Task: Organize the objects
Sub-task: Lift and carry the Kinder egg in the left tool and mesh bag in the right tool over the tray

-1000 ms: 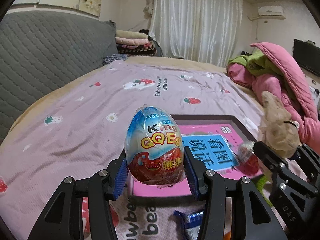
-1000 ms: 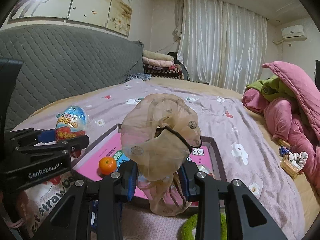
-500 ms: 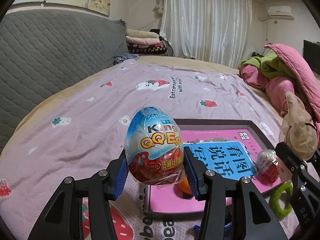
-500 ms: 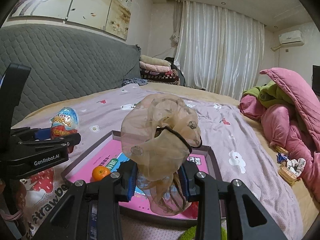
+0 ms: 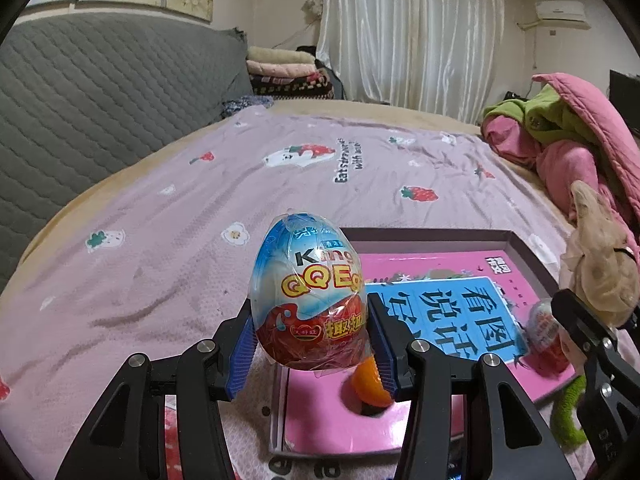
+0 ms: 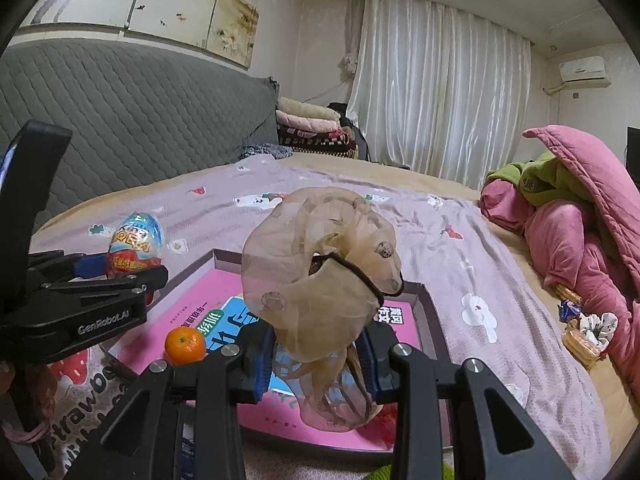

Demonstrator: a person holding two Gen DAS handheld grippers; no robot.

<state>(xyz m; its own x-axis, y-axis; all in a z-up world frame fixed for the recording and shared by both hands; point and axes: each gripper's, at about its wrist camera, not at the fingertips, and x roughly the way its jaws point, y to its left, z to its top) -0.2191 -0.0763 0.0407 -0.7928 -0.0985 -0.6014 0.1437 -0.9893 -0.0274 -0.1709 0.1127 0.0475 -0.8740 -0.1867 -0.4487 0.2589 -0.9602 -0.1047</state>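
My left gripper (image 5: 310, 344) is shut on a blue-and-red wrapped toy egg (image 5: 306, 292), held upright above the near left corner of a shallow dark tray (image 5: 520, 240). The tray holds a pink book (image 5: 420, 276), a small orange (image 5: 370, 384) and a second, smaller wrapped egg (image 5: 546, 332). My right gripper (image 6: 316, 360) is shut on a beige sheer scrunchie (image 6: 320, 276) with a black hair tie (image 6: 360, 276) looped on it, held over the tray (image 6: 430, 300). From the right wrist, the left gripper (image 6: 116, 270) and its egg (image 6: 134, 246) sit left of the orange (image 6: 186, 346).
The tray rests on a bed with a lilac strawberry-print sheet (image 5: 200, 220). A grey quilted headboard (image 5: 100, 92) runs along the left. Pink and green bedding (image 6: 576, 216) is piled at the right. A green ring (image 5: 568, 412) and small wrappers (image 6: 584, 332) lie near the tray.
Both grippers have drifted with their loads; the tray now sits further right in the left wrist view, and the orange has come into sight below the egg. Both grips are unchanged.
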